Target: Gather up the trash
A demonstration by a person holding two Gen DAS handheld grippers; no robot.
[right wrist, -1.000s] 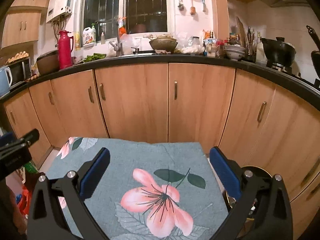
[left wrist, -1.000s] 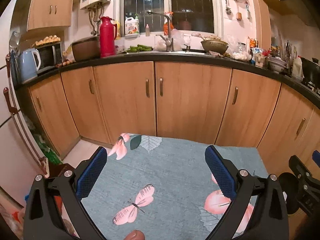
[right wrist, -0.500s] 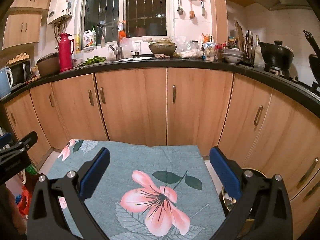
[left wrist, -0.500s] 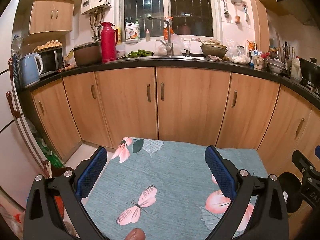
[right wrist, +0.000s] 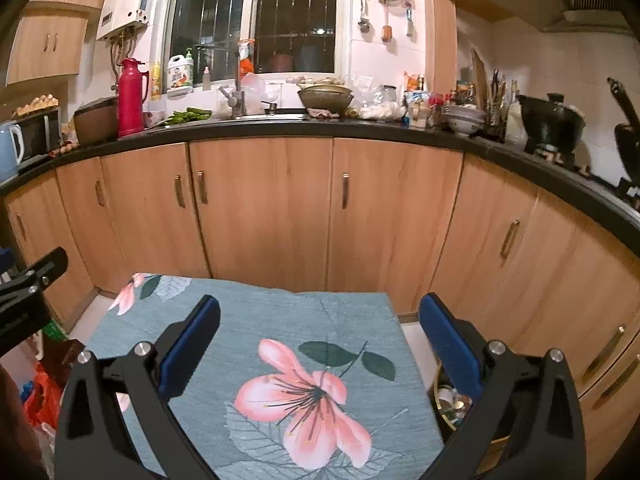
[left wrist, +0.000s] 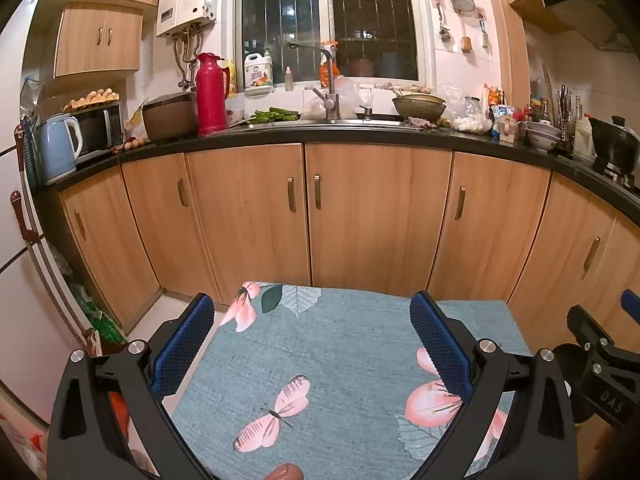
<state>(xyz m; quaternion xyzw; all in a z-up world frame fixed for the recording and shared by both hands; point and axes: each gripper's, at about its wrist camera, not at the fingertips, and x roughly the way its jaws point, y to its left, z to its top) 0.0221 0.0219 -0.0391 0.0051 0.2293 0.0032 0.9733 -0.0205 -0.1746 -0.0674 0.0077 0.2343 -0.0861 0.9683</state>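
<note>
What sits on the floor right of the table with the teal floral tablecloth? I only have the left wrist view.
Observer: A round gold-rimmed bin stands beside the table's right edge, partly behind the right gripper's finger. Small items lie inside, too small to identify.
Operator: Is that gripper holding anything?
Observer: No. Its jaws are wide open and empty, above the teal floral tablecloth.
Operator: Any trash on the cloth there?
Observer: None shows, only a large printed pink flower.
</note>
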